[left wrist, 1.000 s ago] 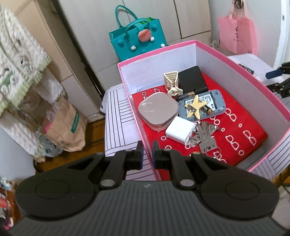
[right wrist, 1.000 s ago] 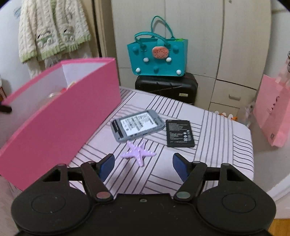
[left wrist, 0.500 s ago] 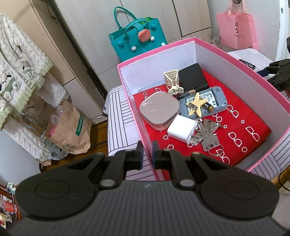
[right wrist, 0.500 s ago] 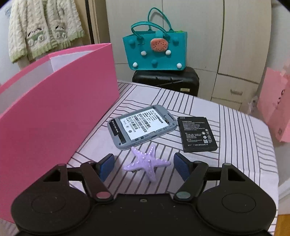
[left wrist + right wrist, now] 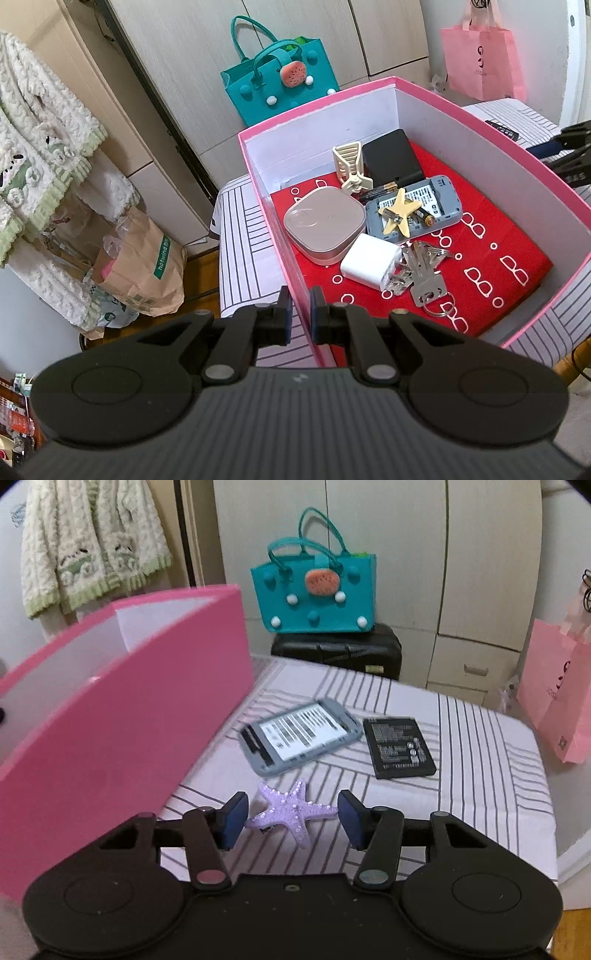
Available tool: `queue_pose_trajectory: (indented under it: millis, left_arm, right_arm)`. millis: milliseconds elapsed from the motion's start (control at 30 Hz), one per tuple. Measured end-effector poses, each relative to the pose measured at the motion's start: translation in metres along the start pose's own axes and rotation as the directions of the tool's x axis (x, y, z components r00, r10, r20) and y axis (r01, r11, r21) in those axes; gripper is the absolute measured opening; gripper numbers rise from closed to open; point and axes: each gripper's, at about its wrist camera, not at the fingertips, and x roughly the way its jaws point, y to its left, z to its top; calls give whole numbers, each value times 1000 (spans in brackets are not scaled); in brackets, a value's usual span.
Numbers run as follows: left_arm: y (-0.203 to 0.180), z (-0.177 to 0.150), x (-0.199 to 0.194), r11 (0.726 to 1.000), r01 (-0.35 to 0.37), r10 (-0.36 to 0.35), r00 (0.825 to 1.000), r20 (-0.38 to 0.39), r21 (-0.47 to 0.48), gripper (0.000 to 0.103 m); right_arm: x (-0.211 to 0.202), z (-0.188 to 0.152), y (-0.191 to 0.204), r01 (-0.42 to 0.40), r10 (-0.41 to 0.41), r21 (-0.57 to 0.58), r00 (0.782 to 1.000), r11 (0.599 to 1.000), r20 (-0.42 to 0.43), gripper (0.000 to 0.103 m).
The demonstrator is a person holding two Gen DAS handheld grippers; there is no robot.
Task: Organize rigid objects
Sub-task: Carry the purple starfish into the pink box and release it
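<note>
My left gripper (image 5: 298, 314) is shut on the near wall of the pink box (image 5: 295, 258). The box holds a rose-grey square case (image 5: 323, 223), a white charger (image 5: 369, 267), keys (image 5: 424, 273), a grey device (image 5: 417, 210) with a yellow starfish (image 5: 399, 212) on it, a cream clip (image 5: 351, 166) and a black battery (image 5: 391, 158). My right gripper (image 5: 291, 818) is open, its fingers on either side of a purple starfish (image 5: 291, 810) on the striped tablecloth (image 5: 480, 794). A grey device (image 5: 299, 734) and a black battery (image 5: 400, 747) lie just beyond it.
The pink box's outer wall (image 5: 129, 720) stands close on the left of the right gripper. A teal felt bag (image 5: 314, 590) sits on a black suitcase (image 5: 336, 650) behind the table. A pink bag (image 5: 561, 698) hangs right. A paper bag (image 5: 140, 262) stands on the floor left.
My right gripper has moved forward and down, so the purple starfish now lies between its open fingers. The left gripper stays shut on the box wall; its view shifted slightly.
</note>
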Motion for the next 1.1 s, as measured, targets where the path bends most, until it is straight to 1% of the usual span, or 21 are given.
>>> queue_pose_trajectory:
  millis: [100,167,233,300,433,533,567,633,700,733,800,867,933,967,1033,1100]
  left_arm:
    - [1,0,0,1000,7,-7,1000,0,-6,9]
    - [3,0,0,1000,14,-14,1000,-1,-14,9]
    - [5,1,0,999,26,-26,1000,-3,-31,9]
    - [9,1,0,998,43,-43,999,-6,-56,9]
    - [12,1,0,995,61,-62,998,-5,-85,9]
    - [13,0,0,993,64,-65,998,-6,-94,9]
    - [13,0,0,993,65,-66,998,-6,-97,9]
    - [14,0,0,992,71,-71,997,-4,-102,9]
    - [17,0,0,989,83,-84,996,-3,-118,9]
    - [19,1,1,988,91,-92,996,-4,-128,9]
    - [22,1,1,983,106,-108,994,-5,-147,9]
    - [23,1,2,982,113,-115,993,-5,-154,9]
    - [24,1,2,981,116,-119,993,-5,-156,9]
    - [24,1,2,981,118,-120,993,-4,-157,9]
    - [25,0,2,979,119,-122,993,-4,-162,9]
    - [25,0,2,978,122,-125,992,-3,-171,9]
  right_arm:
    - [-25,10,8,-51,51,-2,998,999,47,59]
    - [-45,19,17,-96,97,-19,991,995,91,59]
    - [-61,26,29,-138,145,-63,981,988,132,59]
    - [-73,31,43,-162,181,-120,970,980,166,59]
    - [-77,37,67,-220,250,-182,954,959,166,59]
    - [-66,42,83,-264,294,-208,947,942,128,59]
    - [-63,42,87,-269,299,-221,947,937,115,59]
    - [-54,43,99,-281,308,-277,950,919,56,59]
    - [-54,39,109,-261,288,-324,957,909,40,59]
    - [-56,38,111,-249,280,-338,959,908,44,61]
    - [-60,37,108,-240,274,-334,960,912,58,65]
    - [-68,37,99,-240,278,-305,957,922,87,65]
    - [-77,38,84,-232,275,-259,950,938,145,67]
    - [-81,37,74,-223,267,-230,946,947,182,68]
    - [-85,36,59,-198,238,-186,944,962,227,69]
    - [-83,33,41,-167,198,-144,951,975,238,69]
